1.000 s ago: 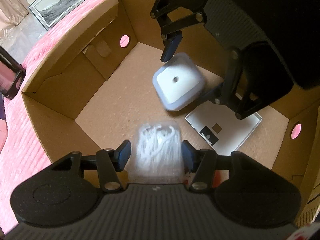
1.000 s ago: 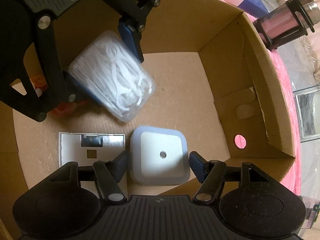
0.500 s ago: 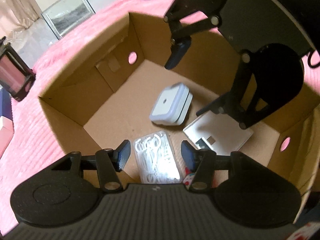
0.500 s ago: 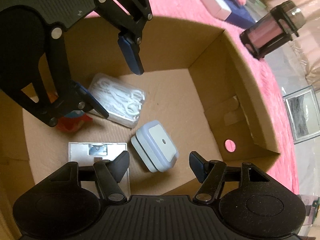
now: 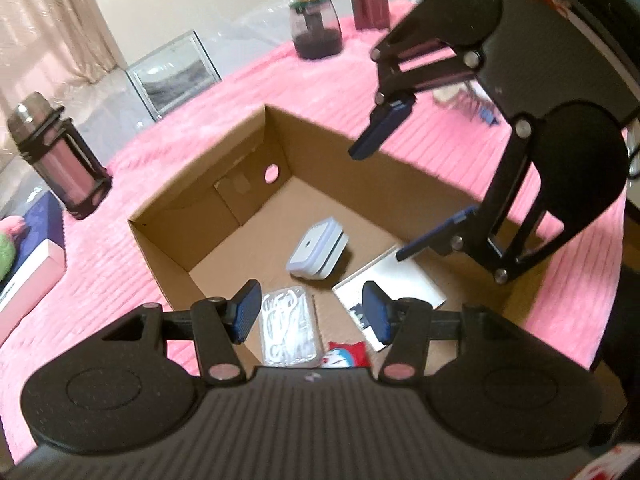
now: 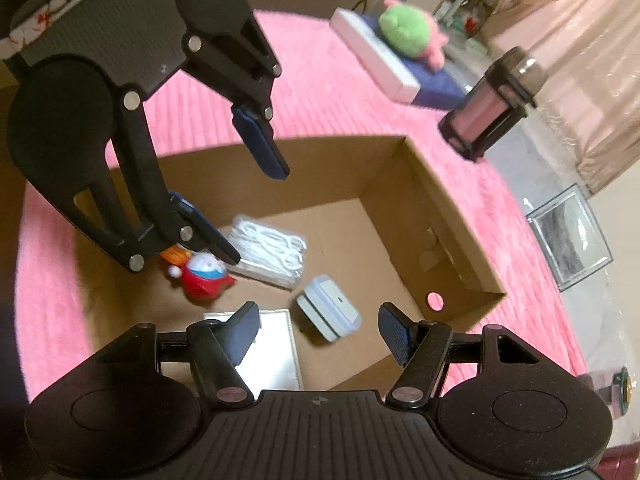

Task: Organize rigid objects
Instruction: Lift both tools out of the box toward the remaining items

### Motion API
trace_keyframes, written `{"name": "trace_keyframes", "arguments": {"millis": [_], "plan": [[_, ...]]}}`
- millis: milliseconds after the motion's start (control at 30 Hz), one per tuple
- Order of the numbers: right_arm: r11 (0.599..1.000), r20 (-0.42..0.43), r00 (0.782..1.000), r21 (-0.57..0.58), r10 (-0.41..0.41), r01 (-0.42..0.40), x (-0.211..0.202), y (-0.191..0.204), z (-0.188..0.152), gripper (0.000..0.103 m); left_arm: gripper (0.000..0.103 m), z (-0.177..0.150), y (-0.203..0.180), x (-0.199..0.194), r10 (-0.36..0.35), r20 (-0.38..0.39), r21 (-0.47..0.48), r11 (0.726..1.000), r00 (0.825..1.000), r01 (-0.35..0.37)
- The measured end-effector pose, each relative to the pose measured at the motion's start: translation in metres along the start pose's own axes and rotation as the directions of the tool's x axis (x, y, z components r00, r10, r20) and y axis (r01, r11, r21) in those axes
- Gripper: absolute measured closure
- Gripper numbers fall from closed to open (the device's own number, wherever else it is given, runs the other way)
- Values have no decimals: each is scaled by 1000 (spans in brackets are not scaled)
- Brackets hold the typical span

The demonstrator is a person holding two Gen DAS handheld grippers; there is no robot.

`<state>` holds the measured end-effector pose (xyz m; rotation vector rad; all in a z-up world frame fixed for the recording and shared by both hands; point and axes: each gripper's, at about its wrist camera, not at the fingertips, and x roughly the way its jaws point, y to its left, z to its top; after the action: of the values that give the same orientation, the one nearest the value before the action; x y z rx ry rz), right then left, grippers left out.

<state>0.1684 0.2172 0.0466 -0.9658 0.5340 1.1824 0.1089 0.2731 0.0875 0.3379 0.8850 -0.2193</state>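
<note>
An open cardboard box sits on a pink cover. On its floor lie a white square device, a clear case of white floss picks, a flat white panel and a red and blue toy. My left gripper is open and empty above the box. My right gripper is open and empty above the box, opposite the left one.
On the pink cover around the box stand a dark lantern-like jar, a framed picture, two dark containers, and a white and navy box with a green plush.
Both grippers let go of their items, the floss case and the white device, which now lie on the box floor. Both grippers have risen up out of the box.
</note>
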Motion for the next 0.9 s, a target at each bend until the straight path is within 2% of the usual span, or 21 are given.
{"name": "trace_keyframes", "arguments": {"millis": [233,433,633,900], "plan": [[989,129,991,144,-46,27,-54,14,-18,40,52,4,-36,-43,29,104,-62,998,994,-22],[951,228,967,308,-110,36,-94,25,-49,40,52,6,-68,-69,49,189,-118,993,981,-27],[869,278,937,493,-214,52,-135,35,-97,40,51,10,-105,-83,61,256,-144,989,965,-25],[701,255,896,708,-364,83,-181,43,-177,40,43,21,-156,-77,44,349,-198,980,936,28]]}}
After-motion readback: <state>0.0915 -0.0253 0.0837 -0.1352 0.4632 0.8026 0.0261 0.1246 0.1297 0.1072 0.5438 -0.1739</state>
